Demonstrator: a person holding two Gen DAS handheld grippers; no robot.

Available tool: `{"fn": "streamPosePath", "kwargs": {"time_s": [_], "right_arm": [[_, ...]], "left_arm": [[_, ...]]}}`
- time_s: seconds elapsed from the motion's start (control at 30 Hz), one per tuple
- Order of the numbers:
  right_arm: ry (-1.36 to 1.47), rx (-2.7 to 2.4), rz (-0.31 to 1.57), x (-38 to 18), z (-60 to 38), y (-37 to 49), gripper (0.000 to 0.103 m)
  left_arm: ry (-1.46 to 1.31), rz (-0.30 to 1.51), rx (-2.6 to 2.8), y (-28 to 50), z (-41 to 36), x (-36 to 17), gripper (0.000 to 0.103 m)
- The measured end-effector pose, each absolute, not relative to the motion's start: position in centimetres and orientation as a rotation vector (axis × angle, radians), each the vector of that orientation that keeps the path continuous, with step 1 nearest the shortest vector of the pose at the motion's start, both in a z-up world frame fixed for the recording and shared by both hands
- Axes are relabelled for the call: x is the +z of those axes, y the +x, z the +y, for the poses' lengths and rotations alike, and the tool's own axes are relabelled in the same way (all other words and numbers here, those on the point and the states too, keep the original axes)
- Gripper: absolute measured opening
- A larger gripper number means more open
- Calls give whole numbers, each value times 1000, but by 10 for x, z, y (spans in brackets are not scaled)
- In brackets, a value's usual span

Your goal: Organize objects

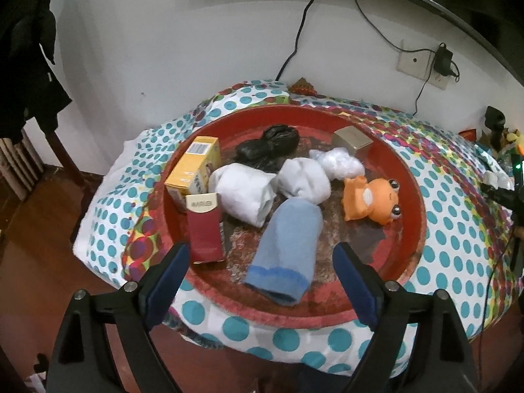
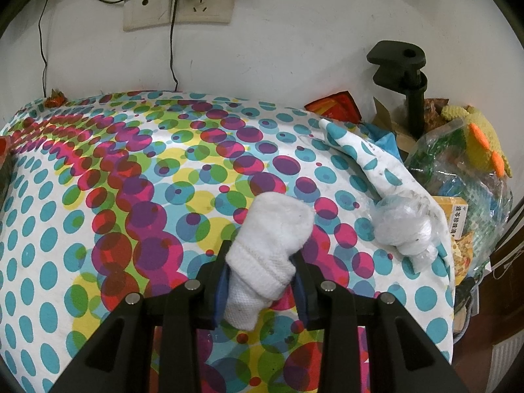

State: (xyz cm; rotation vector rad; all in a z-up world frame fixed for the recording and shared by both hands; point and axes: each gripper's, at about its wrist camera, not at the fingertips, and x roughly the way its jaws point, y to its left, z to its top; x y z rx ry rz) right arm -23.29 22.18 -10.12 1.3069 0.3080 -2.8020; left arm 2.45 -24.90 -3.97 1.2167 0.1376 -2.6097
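Note:
A round red tray [image 1: 412, 196] on the dotted cloth holds a blue sock [image 1: 288, 245], two white rolled socks [image 1: 244, 195] [image 1: 304, 180], a black bag [image 1: 268, 145], a clear plastic wad [image 1: 340, 162], an orange frog toy [image 1: 371, 201], a yellow box [image 1: 193, 172], a red pack [image 1: 204, 226] and a tan box [image 1: 352, 137]. My left gripper [image 1: 260, 262] is open, hovering over the tray's near edge around the blue sock. My right gripper [image 2: 262, 273] is shut on a white sock [image 2: 268, 249] just above the cloth. A crumpled clear bag [image 2: 404, 229] lies to its right.
The table is covered by a dotted cloth [image 2: 131, 180] and stands against a white wall with sockets and cables [image 2: 178, 3]. A black clamp stand [image 2: 412, 91], a knitted yellow toy [image 2: 481, 140] and bagged clutter [image 2: 458, 170] crowd the right edge. Wooden floor lies to the left.

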Motion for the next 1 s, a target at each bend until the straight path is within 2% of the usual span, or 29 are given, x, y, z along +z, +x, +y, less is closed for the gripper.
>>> {"fn": "streamPosePath", "kwargs": {"time_s": [1.0], "right_arm": [[1276, -2742, 264, -79, 207, -209, 32]], "left_arm": [[1247, 171, -2537, 36, -249, -53, 90]]}}
